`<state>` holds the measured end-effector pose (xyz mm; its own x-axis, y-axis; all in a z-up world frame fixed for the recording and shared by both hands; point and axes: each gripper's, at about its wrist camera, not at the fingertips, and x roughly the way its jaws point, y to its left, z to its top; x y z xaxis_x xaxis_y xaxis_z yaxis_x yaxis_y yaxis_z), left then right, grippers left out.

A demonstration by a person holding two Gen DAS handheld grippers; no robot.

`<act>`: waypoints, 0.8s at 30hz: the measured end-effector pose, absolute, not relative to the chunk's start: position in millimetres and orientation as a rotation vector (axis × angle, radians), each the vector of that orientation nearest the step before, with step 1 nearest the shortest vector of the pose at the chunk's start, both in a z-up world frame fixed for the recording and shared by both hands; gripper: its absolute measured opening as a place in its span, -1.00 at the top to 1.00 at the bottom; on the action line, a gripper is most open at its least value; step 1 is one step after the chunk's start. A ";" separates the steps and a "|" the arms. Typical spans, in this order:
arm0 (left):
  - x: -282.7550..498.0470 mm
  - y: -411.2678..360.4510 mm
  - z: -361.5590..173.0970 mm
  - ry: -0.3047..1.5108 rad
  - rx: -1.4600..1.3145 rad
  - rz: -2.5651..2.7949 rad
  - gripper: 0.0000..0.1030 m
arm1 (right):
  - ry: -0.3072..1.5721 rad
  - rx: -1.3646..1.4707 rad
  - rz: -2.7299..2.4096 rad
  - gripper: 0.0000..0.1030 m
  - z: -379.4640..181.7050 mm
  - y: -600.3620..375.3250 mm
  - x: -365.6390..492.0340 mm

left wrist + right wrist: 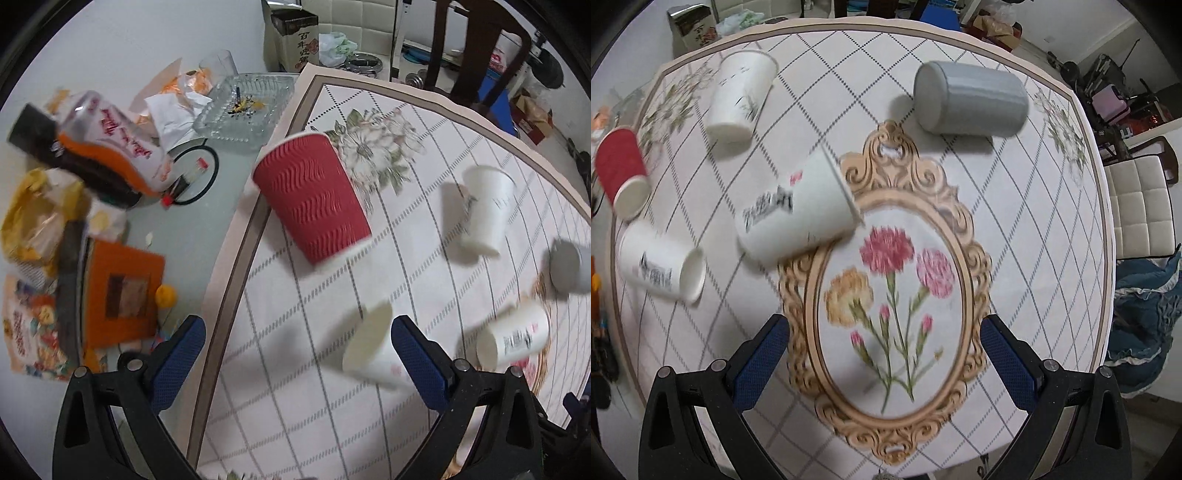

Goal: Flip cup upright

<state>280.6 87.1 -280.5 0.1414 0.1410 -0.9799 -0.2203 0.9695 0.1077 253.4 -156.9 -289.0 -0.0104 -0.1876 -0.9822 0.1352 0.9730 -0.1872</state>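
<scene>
Cups all on their sides on the floral tablecloth [1015,229]; white printed paper cup [798,210] touches the oval frame print's upper left. Left gripper [295,354], right gripper [884,354] spread, empty. Suggest grasping mid-wall, then rotating base down.

Flower oval [894,295] ahead of the right gripper [884,354] lies clear; white cups [798,210] and a grey cup [975,98] crowd beyond.

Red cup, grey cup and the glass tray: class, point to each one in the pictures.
red cup [314,195], left wrist view, on its ribbed side wall.
grey cup [982,98], right wrist view, on its side wall.
glass tray [258,133], left wrist view, on its near rim.
</scene>
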 end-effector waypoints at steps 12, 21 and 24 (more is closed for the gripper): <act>349.2 118.8 -327.6 1.447 -0.212 0.217 -0.91 | 1.531 -0.022 -0.324 -1.00 -296.5 -154.9 332.3; 372.4 130.3 -360.4 1.484 -0.307 0.176 -0.54 | 1.555 -0.003 -0.361 -1.00 -308.2 -156.8 343.8; 373.7 126.9 -355.2 1.458 -0.267 0.180 -0.50 | 1.551 -0.007 -0.372 -1.00 -305.4 -158.9 342.9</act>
